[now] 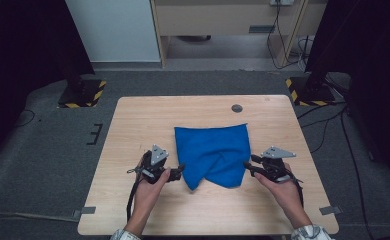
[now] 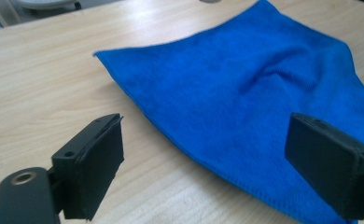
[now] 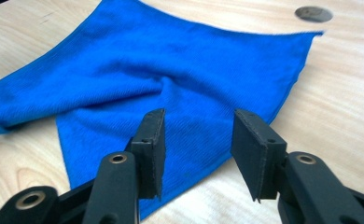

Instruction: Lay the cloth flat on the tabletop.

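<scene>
A blue cloth (image 1: 213,152) lies on the wooden worktop (image 1: 133,120), near its middle and a little toward the person's side. The cloth is not flat: its far edge is straight, one fold runs across the middle, and the near part comes down to a loose point.

The left gripper (image 1: 179,172) is held low at the left near corner of the cloth. Its fingers (image 2: 96,163) stand wide apart. In the left gripper view the near edge of the cloth passes between them, but neither finger presses on it.

The right gripper (image 1: 249,166) is at the right near edge of the cloth. Its fingers (image 3: 152,144) are about half open, with a clear gap, and they hold nothing. In the right gripper view the cloth lies under and behind them, and I cannot tell if the tips touch it.

A small dark round disc (image 1: 237,108) sits in the worktop beyond the cloth, well apart from both grippers
</scene>
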`<state>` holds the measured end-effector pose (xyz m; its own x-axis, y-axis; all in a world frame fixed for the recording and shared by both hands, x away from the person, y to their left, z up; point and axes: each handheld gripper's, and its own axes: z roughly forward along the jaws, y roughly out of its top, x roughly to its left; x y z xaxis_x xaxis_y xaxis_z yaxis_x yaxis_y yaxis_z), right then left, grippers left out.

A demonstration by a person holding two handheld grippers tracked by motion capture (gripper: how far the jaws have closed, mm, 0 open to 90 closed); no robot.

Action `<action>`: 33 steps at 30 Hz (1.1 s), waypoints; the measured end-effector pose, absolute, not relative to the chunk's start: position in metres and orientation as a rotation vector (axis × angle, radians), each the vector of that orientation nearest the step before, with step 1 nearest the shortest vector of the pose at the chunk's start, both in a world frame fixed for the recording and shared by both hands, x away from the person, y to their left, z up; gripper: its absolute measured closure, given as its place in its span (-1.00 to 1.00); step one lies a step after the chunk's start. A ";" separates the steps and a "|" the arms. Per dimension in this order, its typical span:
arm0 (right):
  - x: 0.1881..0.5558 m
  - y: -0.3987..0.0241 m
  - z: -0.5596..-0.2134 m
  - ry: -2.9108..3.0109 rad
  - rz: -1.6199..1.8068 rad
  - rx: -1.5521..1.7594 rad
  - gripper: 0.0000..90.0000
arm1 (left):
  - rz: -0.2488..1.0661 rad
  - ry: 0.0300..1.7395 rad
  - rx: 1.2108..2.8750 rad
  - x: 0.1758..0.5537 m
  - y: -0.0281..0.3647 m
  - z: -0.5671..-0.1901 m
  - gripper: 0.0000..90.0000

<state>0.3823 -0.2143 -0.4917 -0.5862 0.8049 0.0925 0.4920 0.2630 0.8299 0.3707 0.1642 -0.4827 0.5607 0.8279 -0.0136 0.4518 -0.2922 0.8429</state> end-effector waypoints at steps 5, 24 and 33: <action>0.378 -0.214 -0.499 2.211 1.237 1.181 0.24 | 0.524 1.047 1.916 0.371 0.165 -0.492 -0.71; 0.347 -0.196 -0.509 2.293 1.264 1.055 0.44 | 0.488 1.042 1.879 0.342 0.168 -0.503 -0.64; 0.339 -0.183 -0.521 2.380 1.221 1.011 0.24 | 0.481 1.000 1.903 0.330 0.152 -0.500 -0.65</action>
<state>0.3387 -0.1832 -0.5210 -0.7154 0.6957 0.0644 0.4583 0.3977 0.7949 0.3303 0.1517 -0.4997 0.5961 0.8002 -0.0661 0.4475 -0.2627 0.8548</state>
